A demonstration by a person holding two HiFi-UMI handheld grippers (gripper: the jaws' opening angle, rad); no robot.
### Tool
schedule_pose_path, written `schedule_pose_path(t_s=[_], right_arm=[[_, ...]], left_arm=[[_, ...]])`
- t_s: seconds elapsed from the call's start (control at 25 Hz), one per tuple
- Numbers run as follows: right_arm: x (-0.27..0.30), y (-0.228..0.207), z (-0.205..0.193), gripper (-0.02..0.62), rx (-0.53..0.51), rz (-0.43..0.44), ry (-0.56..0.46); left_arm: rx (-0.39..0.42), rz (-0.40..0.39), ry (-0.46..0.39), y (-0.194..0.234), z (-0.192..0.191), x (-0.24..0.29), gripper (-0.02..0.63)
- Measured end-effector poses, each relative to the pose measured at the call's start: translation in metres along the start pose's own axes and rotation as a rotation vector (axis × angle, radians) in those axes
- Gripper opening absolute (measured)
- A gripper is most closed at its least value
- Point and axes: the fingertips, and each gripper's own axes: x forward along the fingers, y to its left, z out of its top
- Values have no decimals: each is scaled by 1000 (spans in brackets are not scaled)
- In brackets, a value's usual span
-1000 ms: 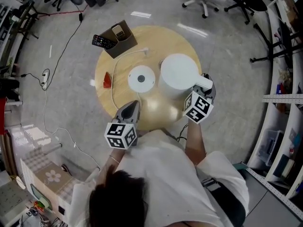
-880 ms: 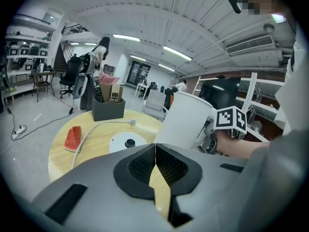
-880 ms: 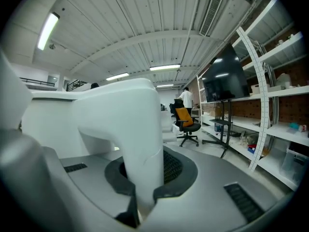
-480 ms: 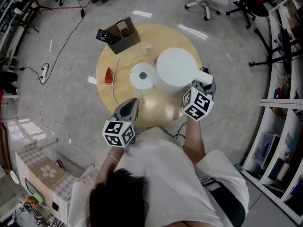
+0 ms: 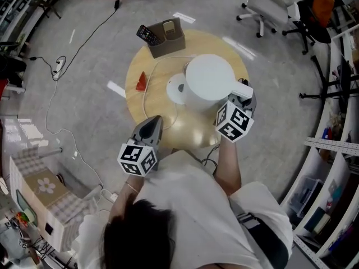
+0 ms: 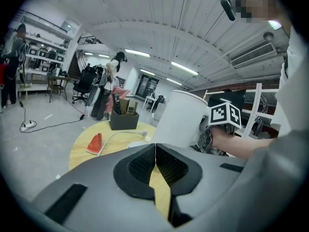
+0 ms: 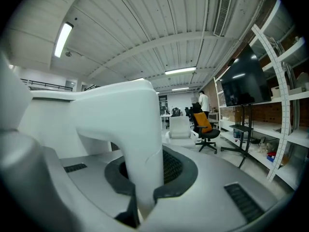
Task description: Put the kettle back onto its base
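Carrying the kettle over to its base.
My right claw squeezes the kettle's handle; my left claw is pinched closed with nothing in it. The kettle looks lifted and now covers the base's right edge, where a second ago it was just beside it. So it is nearly there; I still must set it down.

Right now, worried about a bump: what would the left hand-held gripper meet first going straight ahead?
Probably the flat round white kettle base, partly under the white cylindrical kettle; depth is unclear.
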Motion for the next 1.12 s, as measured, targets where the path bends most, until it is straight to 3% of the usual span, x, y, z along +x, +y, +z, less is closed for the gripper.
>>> schedule_pose_path(t_s=[0.36, 1.12], right_arm=[[10, 48, 9, 43, -19, 66, -15], [36, 98, 2, 43, -65, 137, -13]], left_arm=[[-65, 48, -31, 19, -4, -22, 26], [-111, 56, 27, 28, -25, -30, 26]])
